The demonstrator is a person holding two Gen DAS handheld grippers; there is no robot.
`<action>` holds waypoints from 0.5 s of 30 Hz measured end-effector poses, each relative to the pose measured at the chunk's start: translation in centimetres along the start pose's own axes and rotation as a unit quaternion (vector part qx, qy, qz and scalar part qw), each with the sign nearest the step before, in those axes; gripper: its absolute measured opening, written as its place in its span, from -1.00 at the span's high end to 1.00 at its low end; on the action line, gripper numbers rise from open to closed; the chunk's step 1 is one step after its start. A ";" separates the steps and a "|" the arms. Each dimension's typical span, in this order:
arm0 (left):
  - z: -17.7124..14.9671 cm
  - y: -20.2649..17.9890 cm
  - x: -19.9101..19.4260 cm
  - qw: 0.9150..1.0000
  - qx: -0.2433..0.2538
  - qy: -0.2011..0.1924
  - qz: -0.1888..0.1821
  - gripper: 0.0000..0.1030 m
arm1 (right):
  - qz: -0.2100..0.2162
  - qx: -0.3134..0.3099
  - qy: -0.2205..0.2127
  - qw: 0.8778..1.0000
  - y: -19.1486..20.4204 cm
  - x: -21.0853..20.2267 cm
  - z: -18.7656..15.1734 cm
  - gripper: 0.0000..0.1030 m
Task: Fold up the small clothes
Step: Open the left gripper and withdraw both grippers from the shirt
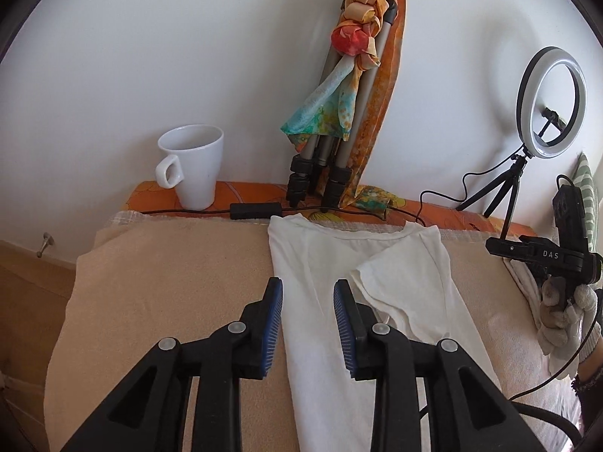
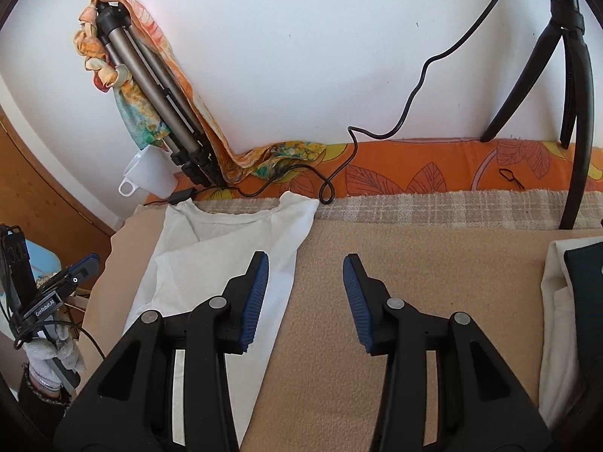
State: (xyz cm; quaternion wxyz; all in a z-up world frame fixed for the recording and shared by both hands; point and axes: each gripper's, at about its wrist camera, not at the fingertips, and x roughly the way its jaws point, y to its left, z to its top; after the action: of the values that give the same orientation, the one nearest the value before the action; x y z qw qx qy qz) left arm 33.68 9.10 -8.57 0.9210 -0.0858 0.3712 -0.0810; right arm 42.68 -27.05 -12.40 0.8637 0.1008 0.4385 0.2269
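A small white shirt (image 1: 331,275) lies flat on the beige blanket (image 1: 169,282), folded lengthwise into a narrow strip, with a sleeve turned in over its right side. My left gripper (image 1: 308,290) is open and empty, hovering over the shirt's left edge. The shirt also shows in the right wrist view (image 2: 226,248). My right gripper (image 2: 306,263) is open and empty, its left finger over the shirt's right edge and its right finger over bare blanket (image 2: 414,256). The right gripper also shows at the far right of the left wrist view (image 1: 542,256).
A white mug (image 1: 192,165), a folded tripod wrapped in a colourful scarf (image 1: 346,113), a black cable with a switch box (image 1: 256,211) and a ring light on a small stand (image 1: 554,101) line the back edge by the wall. Folded white and dark cloths (image 2: 565,301) lie at the right.
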 end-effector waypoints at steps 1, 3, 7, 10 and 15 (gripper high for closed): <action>-0.4 0.1 -1.2 1.000 0.001 -0.002 0.002 0.44 | 0.002 0.001 -0.003 1.000 0.3 -1.3 -0.5 0.14; -1.2 0.3 -4.0 1.000 0.002 -0.008 0.005 0.39 | 0.004 0.004 -0.012 1.000 0.8 -4.2 -1.4 0.15; -3.1 0.3 -9.0 1.000 -0.003 -0.008 -0.001 0.32 | 0.011 0.011 -0.020 1.000 2.5 -10.1 -4.4 0.14; -4.9 -0.5 -12.2 1.000 0.003 0.000 -0.004 0.20 | -0.001 0.003 -0.024 1.000 4.2 -14.1 -7.3 0.14; -9.4 -1.9 -16.0 0.999 -0.003 0.041 -0.034 -0.02 | 0.008 0.001 -0.007 1.000 6.8 -19.4 -13.6 0.15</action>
State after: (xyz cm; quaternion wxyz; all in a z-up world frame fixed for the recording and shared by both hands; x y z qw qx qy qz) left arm 15.55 9.77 -4.08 0.9014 -0.0978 0.4058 -0.1147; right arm 19.74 -30.70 -4.18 0.8649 0.1069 0.4320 0.2322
